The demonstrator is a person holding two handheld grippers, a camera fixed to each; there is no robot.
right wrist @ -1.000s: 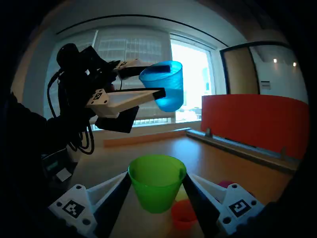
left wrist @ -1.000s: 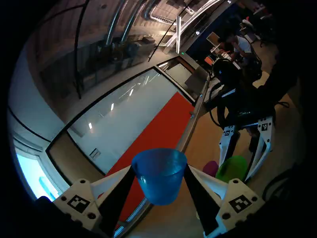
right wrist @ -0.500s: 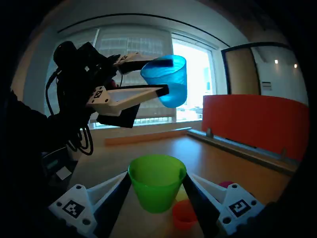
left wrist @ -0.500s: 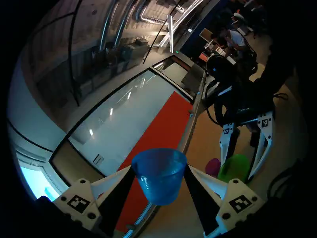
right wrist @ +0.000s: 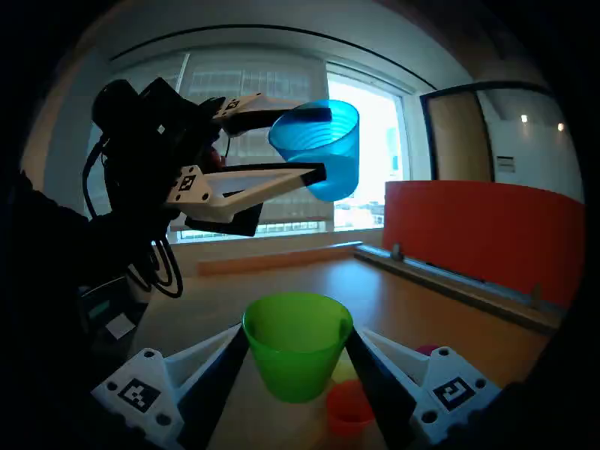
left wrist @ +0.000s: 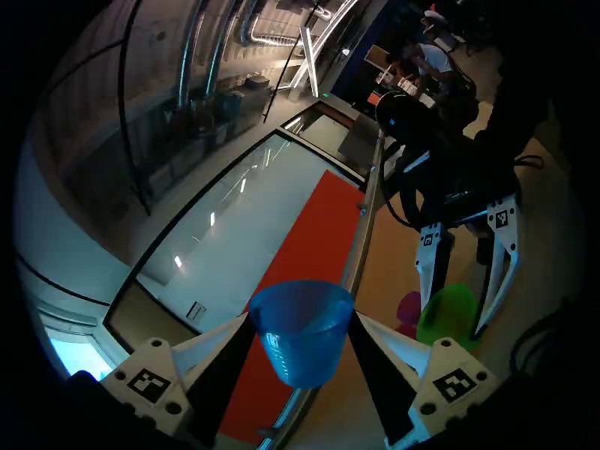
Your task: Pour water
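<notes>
- The blue cup (left wrist: 301,334) is translucent plastic, smooth and glossy, with faint ridges moulded round its wall.
- The green cup (right wrist: 297,352) is translucent plastic too, smooth, with a soft shine at the rim.
- The left hand-held gripper (left wrist: 301,321) and the right hand-held gripper (right wrist: 297,331) have fingers of matt white plastic with matt black inner faces.
- The tabletop (right wrist: 420,296) looks like wood, smooth, with a low sheen.
- The red panel (right wrist: 487,232) along its edge is matt.
- The small orange cup (right wrist: 346,401) is smooth plastic.
</notes>
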